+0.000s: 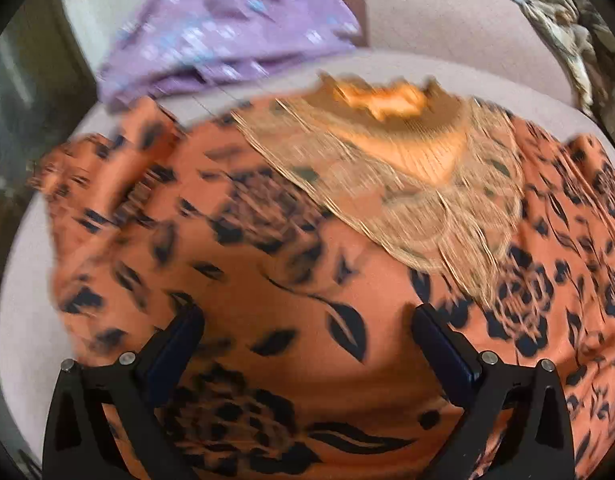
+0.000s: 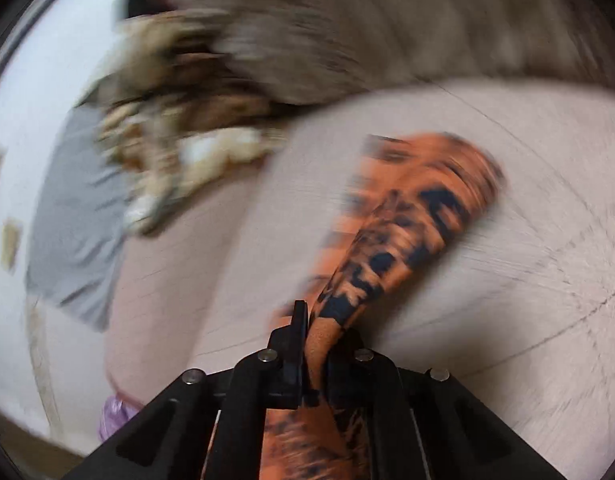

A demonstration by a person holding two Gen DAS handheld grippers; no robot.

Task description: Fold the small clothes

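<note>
Floral garment (image 1: 267, 280) spread on sofa seat (image 1: 447, 68), patterned cloth (image 1: 227, 44) behind it at left

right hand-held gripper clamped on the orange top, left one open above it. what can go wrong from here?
1. The right hand-held gripper pinches only a narrow bunched strip of the orange floral top; a hard pull could slip it out or drag the whole garment askew.
2. The left hand-held gripper is open over the cloth and pins nothing, so the body may slide.
3. The tan lace yoke looks delicate; closing on it could snag it.
</note>
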